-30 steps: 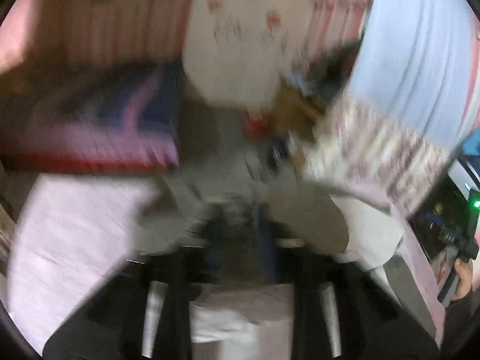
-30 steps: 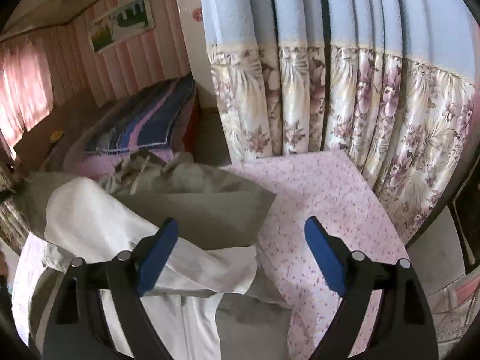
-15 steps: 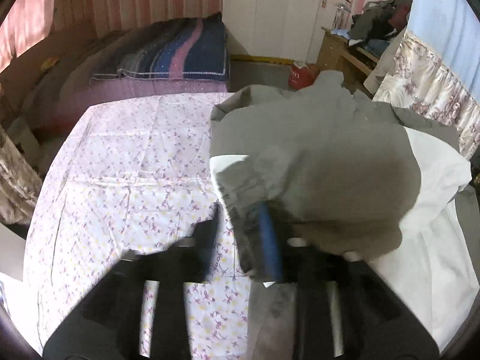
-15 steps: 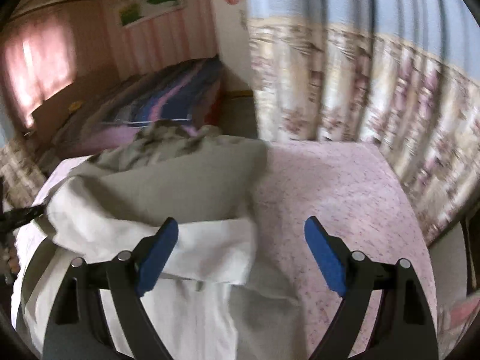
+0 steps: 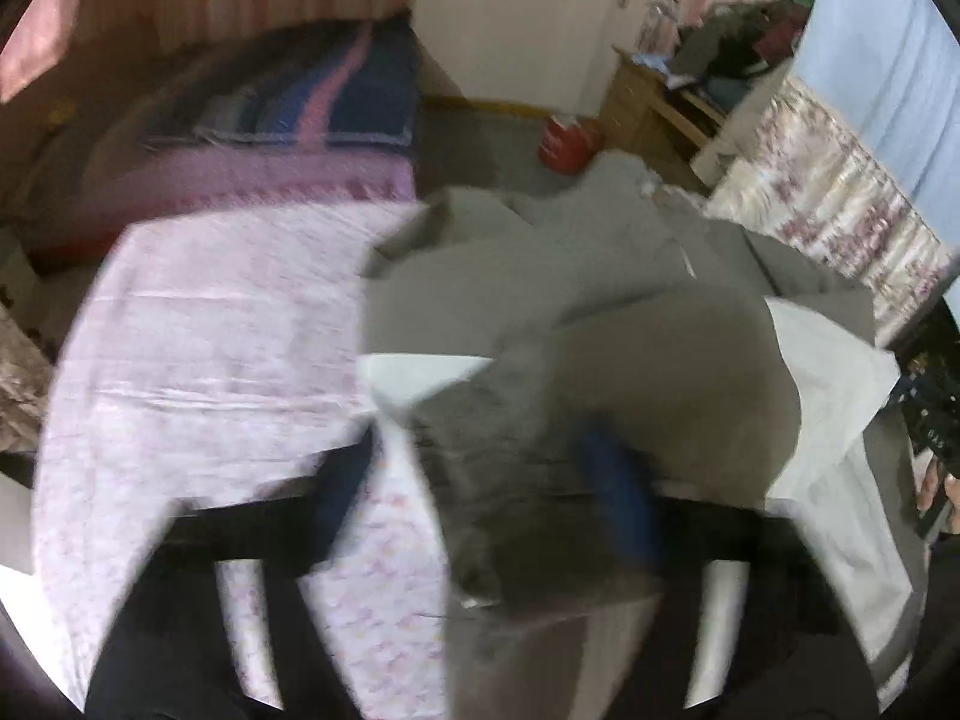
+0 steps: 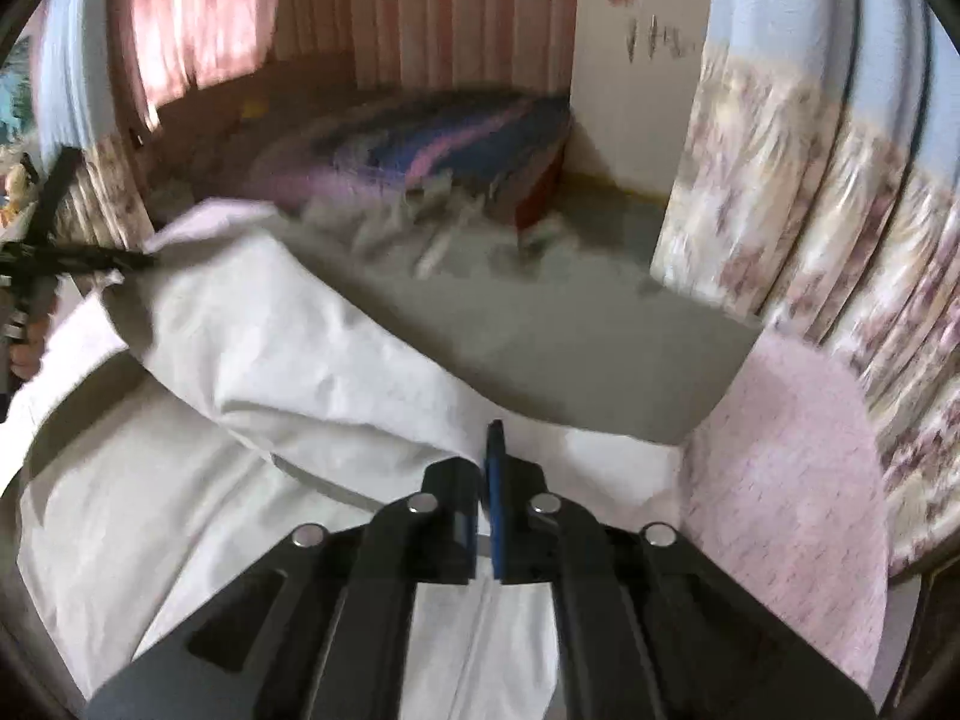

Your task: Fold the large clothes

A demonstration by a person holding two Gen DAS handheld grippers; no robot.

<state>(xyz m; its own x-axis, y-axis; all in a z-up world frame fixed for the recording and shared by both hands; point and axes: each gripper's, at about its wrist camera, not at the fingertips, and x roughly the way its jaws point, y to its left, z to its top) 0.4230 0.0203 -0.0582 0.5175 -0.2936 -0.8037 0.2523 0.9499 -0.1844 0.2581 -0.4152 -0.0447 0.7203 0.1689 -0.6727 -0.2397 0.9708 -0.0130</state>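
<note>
A large grey and white jacket [image 5: 600, 324] lies partly folded on a table with a pink floral cloth [image 5: 204, 348]. In the blurred left wrist view my left gripper [image 5: 480, 480] has its blue pads apart, with a grey sleeve cuff [image 5: 510, 480] draped between them. In the right wrist view the jacket's white part [image 6: 270, 372] and grey part [image 6: 540, 324] fill the middle. My right gripper [image 6: 489, 468] is shut, its pads pressed together at the white fold's edge; whether cloth sits between them is hidden.
A bed with a striped blue and pink blanket [image 5: 288, 108] stands behind the table. Floral curtains [image 6: 810, 210] hang at the right. A red container [image 5: 564, 141] sits on the floor by a wooden desk [image 5: 660, 102]. The left gripper's frame [image 6: 54, 258] shows at far left.
My right gripper has closed from wide open and moved down to the white fold. My left gripper's pads have spread apart around the grey cuff, and that view is blurred with motion.
</note>
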